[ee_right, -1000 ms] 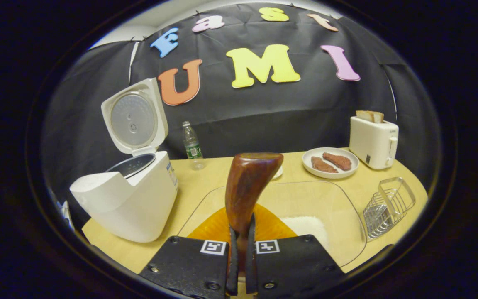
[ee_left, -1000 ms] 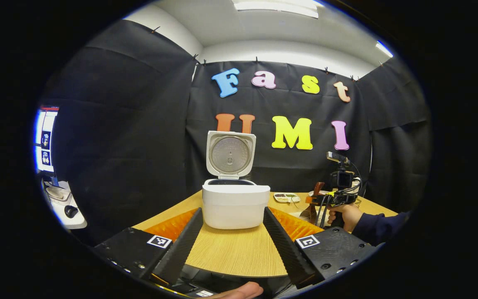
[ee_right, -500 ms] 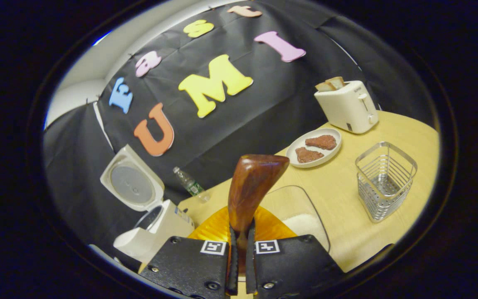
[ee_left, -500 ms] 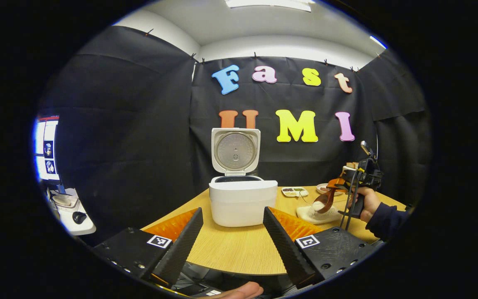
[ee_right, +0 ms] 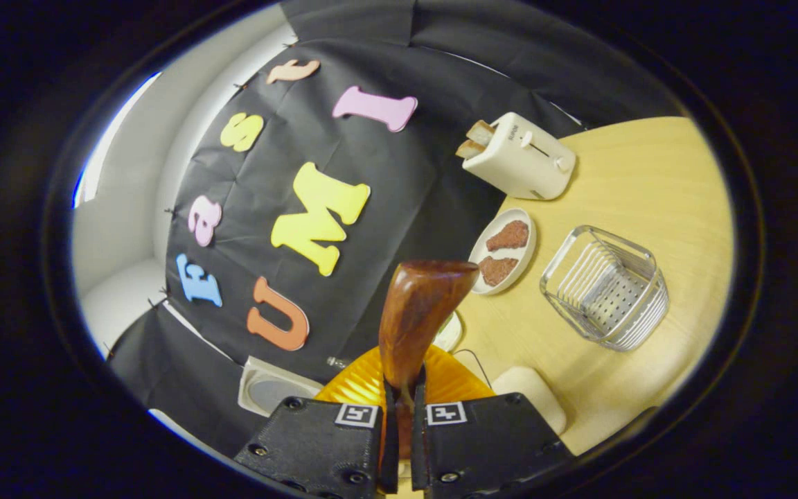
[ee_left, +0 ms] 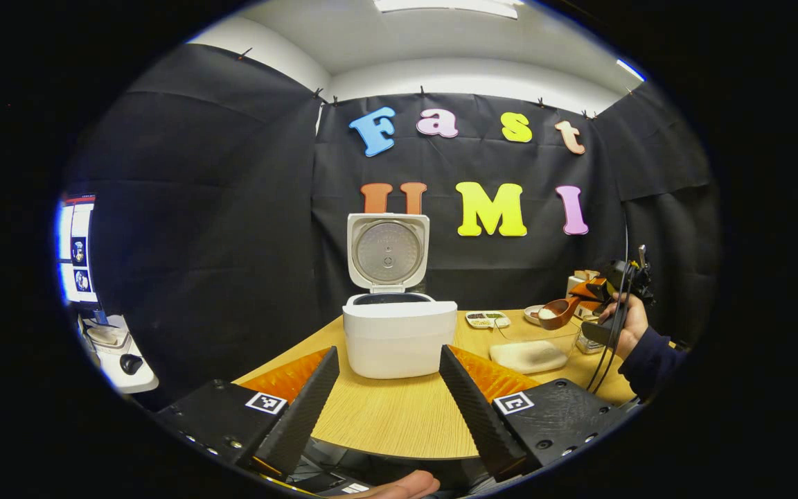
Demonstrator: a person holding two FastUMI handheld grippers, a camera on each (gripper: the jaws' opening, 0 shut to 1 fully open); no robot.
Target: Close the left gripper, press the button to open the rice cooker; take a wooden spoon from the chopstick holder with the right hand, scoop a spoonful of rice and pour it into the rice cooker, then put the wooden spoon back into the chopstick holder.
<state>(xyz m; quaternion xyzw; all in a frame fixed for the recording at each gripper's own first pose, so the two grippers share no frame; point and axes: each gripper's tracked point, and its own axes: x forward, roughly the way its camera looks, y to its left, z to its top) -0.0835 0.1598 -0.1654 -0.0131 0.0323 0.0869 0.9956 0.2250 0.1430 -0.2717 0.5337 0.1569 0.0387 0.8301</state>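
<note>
The white rice cooker (ee_left: 399,339) stands on the table with its lid (ee_left: 387,253) raised; a corner of the lid (ee_right: 271,391) also shows in the right gripper view. My left gripper (ee_left: 385,409) is open, well short of the cooker, fingers either side of it. My right gripper (ee_right: 399,430) is shut on the brown wooden spoon (ee_right: 421,312). In the left gripper view the spoon (ee_left: 557,313) holds white rice and hangs above the clear rice container (ee_left: 529,355), to the right of the cooker. The wire chopstick holder (ee_right: 607,287) stands upright on the table.
A white toaster (ee_right: 520,165) with bread and a plate of meat (ee_right: 503,249) sit at the back of the table. A small dish (ee_left: 488,319) lies behind the rice container. A side desk with a screen (ee_left: 77,249) is at far left.
The right gripper has lifted the spoon out of the rice container with rice in it and rolled, so its view is tilted. The left gripper has barely moved.
</note>
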